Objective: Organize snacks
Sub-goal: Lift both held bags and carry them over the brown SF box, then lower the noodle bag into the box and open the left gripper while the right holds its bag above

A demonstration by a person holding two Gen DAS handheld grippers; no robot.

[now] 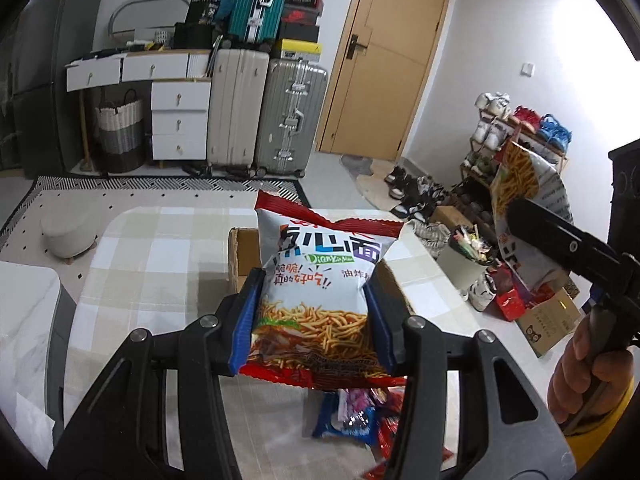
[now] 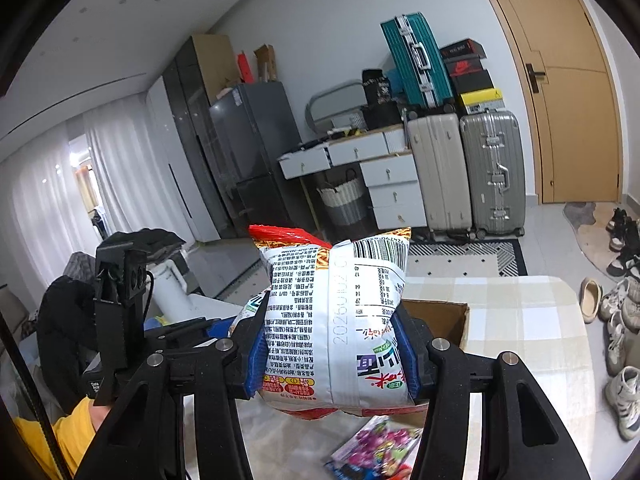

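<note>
My left gripper [image 1: 314, 280] is shut on a white and red noodle snack bag [image 1: 324, 264], held upright above the table, in front of an open cardboard box [image 1: 240, 256]. My right gripper [image 2: 332, 320] is shut on a second noodle snack bag [image 2: 340, 312], its printed back toward the camera, held above the same box [image 2: 448, 316]. In the left wrist view the right gripper [image 1: 516, 212] with its bag [image 1: 520, 184] shows at the right, raised. More snack packets [image 1: 356, 420] lie on the table under the left gripper; they also show in the right wrist view [image 2: 376, 452].
The table has a beige checked cloth [image 1: 160, 248]. A small bin [image 1: 464, 260] and a cardboard box of items [image 1: 548, 320] stand by the table's right side. Suitcases [image 1: 264, 116], white drawers [image 1: 180, 120] and shoes [image 2: 624, 320] line the room.
</note>
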